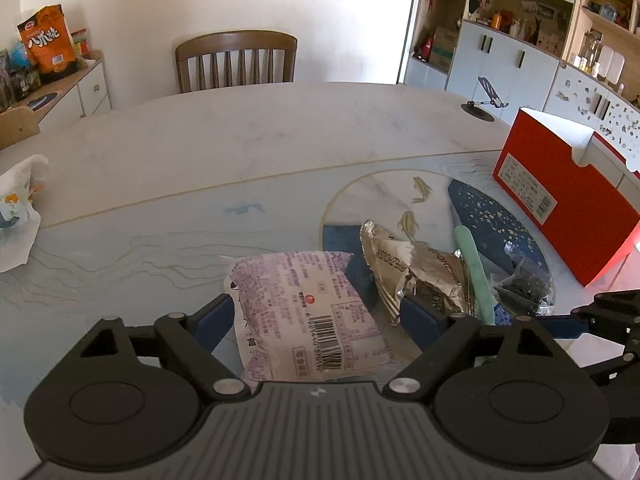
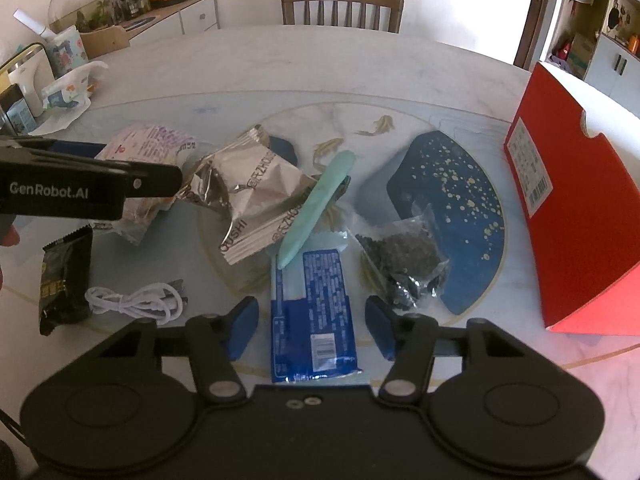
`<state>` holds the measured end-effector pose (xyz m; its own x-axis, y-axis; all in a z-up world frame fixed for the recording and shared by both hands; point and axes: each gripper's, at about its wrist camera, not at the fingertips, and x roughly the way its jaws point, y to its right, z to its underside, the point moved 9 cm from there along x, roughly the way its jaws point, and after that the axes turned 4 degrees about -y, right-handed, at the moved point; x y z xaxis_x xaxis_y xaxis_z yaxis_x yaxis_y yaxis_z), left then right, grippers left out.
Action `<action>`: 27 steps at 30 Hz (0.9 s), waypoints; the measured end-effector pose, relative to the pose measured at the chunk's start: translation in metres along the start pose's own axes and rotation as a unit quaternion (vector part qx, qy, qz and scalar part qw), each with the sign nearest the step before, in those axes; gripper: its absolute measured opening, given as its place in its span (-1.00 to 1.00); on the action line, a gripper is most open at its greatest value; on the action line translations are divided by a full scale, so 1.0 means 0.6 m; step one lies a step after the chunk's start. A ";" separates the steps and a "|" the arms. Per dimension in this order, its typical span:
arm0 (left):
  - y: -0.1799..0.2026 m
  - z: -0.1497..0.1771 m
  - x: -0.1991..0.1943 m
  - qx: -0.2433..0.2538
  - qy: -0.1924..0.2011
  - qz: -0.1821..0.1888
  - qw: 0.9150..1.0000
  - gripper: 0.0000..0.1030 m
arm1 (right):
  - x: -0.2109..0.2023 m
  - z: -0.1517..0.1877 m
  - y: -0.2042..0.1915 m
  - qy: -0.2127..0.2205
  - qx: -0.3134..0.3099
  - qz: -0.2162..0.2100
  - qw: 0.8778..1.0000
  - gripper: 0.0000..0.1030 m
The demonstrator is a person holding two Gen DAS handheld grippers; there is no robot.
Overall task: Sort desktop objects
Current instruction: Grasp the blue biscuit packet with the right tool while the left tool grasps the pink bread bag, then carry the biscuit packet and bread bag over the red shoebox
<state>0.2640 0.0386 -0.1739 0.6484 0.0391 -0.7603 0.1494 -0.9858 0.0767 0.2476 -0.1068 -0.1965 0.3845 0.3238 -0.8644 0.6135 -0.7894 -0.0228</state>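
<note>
Since each packet lies flat on the bench (image 1: 280,128), both claws straddle — left claw (image 1: 320,316) around the purple packet (image 1: 308,312), right claw (image 2: 312,326) around the blue packet (image 2: 316,312) — part-open, pads not yet touching.

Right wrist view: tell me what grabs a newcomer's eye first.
The big red box at the table's right edge stands out most. Mid-table lies a heap of packets: a crumpled silver packet with a mint-green stick beside it. Nearest, the blue packet lies between the open fingers of the right hand-held gripper.
</note>
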 end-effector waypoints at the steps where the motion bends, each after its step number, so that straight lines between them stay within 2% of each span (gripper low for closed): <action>1: 0.000 0.000 0.000 0.000 -0.001 -0.001 1.000 0.65 | 0.000 -0.001 0.000 0.001 0.000 -0.001 1.000 0.06; 6: -0.005 0.003 0.004 -0.008 -0.011 -0.008 1.000 0.52 | -0.001 -0.002 0.003 0.001 0.005 -0.002 1.000 -0.08; 8: -0.007 0.004 0.004 -0.011 -0.015 -0.008 1.000 0.38 | -0.001 -0.002 0.003 0.001 0.005 -0.003 1.000 -0.19; 13: -0.010 0.006 0.002 -0.019 -0.019 -0.004 1.000 0.16 | -0.004 0.000 0.002 -0.002 0.003 -0.001 1.000 -0.27; 27: -0.018 0.018 -0.020 -0.047 -0.019 0.008 0.999 0.05 | -0.032 0.026 0.015 -0.013 0.016 0.002 1.000 -0.30</action>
<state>0.2465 0.0471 -0.1725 0.6222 0.0147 -0.7827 0.2093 -0.9665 0.1482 0.2350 -0.1284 -0.1878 0.3685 0.3084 -0.8770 0.5893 -0.8071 -0.0362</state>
